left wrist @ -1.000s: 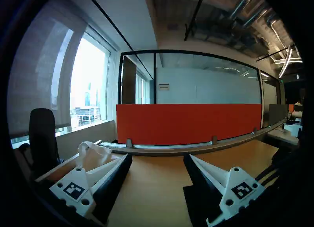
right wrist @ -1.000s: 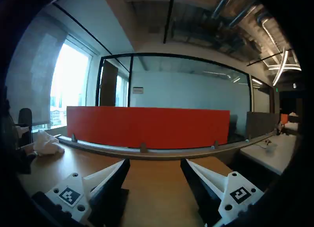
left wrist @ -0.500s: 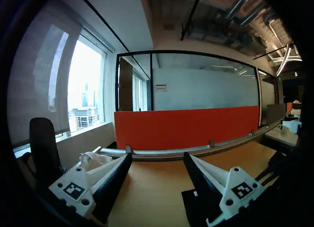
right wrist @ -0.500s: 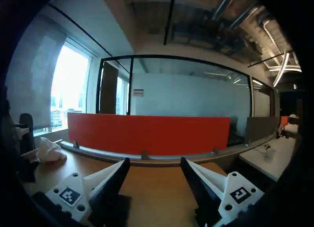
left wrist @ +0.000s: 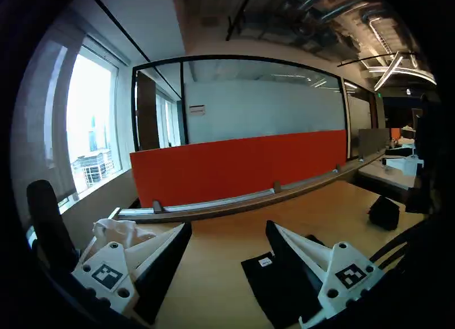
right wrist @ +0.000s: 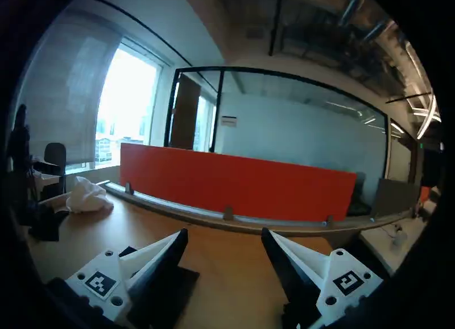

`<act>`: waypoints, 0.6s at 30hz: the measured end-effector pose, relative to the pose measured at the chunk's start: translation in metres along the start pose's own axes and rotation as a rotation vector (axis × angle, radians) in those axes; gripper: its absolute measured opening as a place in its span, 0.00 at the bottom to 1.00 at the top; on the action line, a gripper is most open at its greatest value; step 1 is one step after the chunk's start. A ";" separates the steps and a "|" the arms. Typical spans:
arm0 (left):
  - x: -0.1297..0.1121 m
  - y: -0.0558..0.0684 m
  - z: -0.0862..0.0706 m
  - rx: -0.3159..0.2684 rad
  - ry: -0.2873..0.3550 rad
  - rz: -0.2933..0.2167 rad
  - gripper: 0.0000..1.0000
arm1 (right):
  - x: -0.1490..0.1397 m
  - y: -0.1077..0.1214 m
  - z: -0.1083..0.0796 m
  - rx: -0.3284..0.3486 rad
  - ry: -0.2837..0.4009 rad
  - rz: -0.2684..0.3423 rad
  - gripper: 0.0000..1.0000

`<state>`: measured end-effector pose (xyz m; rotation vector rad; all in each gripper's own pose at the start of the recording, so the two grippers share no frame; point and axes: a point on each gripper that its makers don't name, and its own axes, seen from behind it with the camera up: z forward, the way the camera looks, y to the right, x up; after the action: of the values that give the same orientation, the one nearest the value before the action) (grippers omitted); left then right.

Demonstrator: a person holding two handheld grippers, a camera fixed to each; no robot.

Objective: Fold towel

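scene: two hand-held grippers poised low over a wooden desk (left wrist: 210,272) in an open-plan office, an orange partition (left wrist: 239,164) running along the desk's far edge.
left gripper: the left gripper (left wrist: 227,225) hangs just above the wood, fingers spread wide apart, nothing between them.
right gripper: the right gripper (right wrist: 223,232) is likewise parted and empty, low over the same desk.
towel, position: a dark towel (left wrist: 259,275) lies flat on the wood directly below the left gripper, partly hidden under one of its fingers. in the right gripper view, dark fabric beside the fingers is probably the same towel.
towel, look: black or near-black, matte, spread thin, with a straight edge and a squared corner on show; a small white tag (left wrist: 264,262) sits near that corner.
towel, handling: judged light, limp and in no way fragile. it should sag and drape once lifted, and it may slide on the smooth wood, so a pinch has to catch the hem itself.
where to take hold: most likely the two corners of one edge, one per gripper, fingers closing over the hem before that edge is carried across to the opposite one.
also on the desk: a crumpled white cloth or bag (left wrist: 116,232) toward the window end, well apart from the towel; a small black object (left wrist: 384,212) off to the other side.
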<state>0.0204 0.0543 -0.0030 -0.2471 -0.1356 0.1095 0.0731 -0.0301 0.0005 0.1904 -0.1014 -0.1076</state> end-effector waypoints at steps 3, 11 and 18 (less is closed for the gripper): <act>-0.008 0.008 0.003 -0.046 -0.032 0.009 0.97 | -0.005 -0.016 0.001 0.074 -0.037 -0.023 1.00; -0.026 0.025 0.003 -0.133 -0.099 0.038 0.97 | -0.019 -0.047 0.001 0.212 -0.114 -0.099 1.00; -0.039 0.034 -0.001 -0.183 -0.137 0.083 0.97 | -0.027 -0.064 0.002 0.289 -0.145 -0.139 1.00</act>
<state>-0.0214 0.0823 -0.0175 -0.4282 -0.2719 0.1971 0.0404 -0.0903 -0.0123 0.4788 -0.2485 -0.2454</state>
